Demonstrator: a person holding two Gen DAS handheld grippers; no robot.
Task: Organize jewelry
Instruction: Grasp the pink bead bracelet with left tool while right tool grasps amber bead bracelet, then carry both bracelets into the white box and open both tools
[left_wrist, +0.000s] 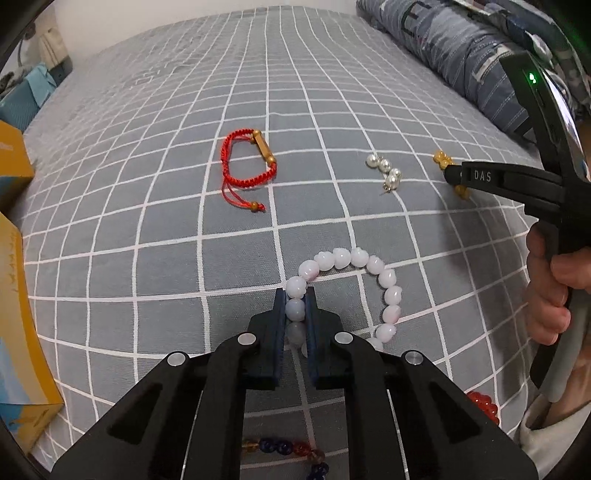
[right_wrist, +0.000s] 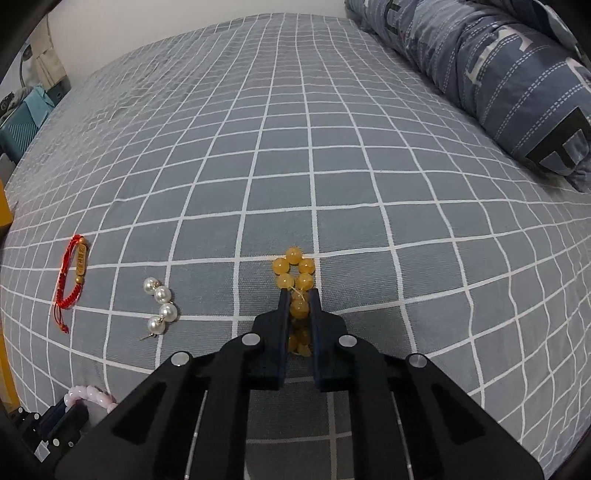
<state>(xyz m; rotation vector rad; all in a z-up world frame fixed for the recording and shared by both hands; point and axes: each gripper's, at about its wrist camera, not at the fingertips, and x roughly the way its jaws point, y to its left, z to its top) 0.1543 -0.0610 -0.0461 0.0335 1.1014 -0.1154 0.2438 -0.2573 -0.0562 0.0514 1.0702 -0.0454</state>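
Note:
My left gripper (left_wrist: 294, 295) is shut on a pale pink bead bracelet (left_wrist: 384, 277) that lies on the grey checked bedsheet; it also shows at the lower left of the right wrist view (right_wrist: 90, 394). My right gripper (right_wrist: 299, 295) is shut on a yellow bead bracelet (right_wrist: 293, 267); in the left wrist view the right gripper (left_wrist: 452, 173) covers most of the yellow bracelet (left_wrist: 441, 158). A red cord bracelet (left_wrist: 247, 162) (right_wrist: 68, 280) and a pearl earring piece (left_wrist: 386, 168) (right_wrist: 160, 308) lie loose on the sheet.
Yellow cardboard boxes (left_wrist: 14, 317) stand at the left edge of the bed. A blue striped quilt (right_wrist: 509, 74) is bunched along the right. A multicoloured bead string (left_wrist: 284, 448) and red beads (left_wrist: 482, 402) lie near me.

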